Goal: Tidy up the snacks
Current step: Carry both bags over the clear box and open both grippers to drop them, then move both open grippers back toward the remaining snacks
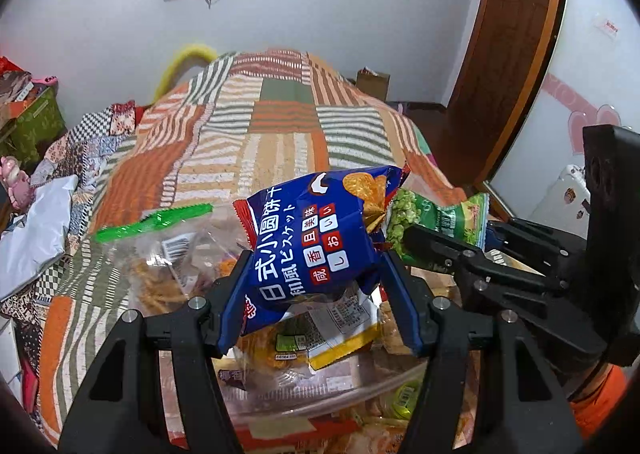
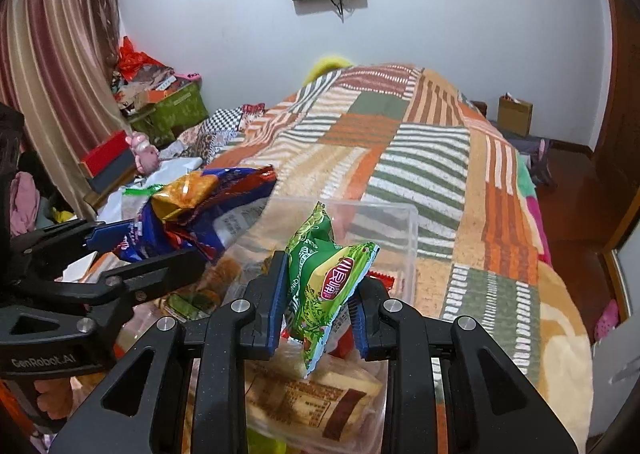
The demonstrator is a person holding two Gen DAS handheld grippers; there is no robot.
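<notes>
My left gripper (image 1: 316,294) is shut on a blue biscuit bag (image 1: 316,242) with white lettering and holds it above a clear plastic box (image 1: 304,398) of snacks. My right gripper (image 2: 320,310) is shut on a green snack packet (image 2: 328,278) and holds it above the same clear box (image 2: 404,238). In the left wrist view the right gripper (image 1: 440,246) sits just right of the blue bag with the green packet (image 1: 436,218) in it. In the right wrist view the left gripper (image 2: 132,250) holds the blue bag (image 2: 200,214) at the left.
The box rests on a bed with an orange, green and white patchwork blanket (image 1: 256,142). A clear bag with a green zip strip (image 1: 156,222) lies left of the box. Several snack packs (image 2: 312,402) lie in the box. Clutter and a curtain (image 2: 52,86) stand at the left, a wooden door (image 1: 516,54) at the right.
</notes>
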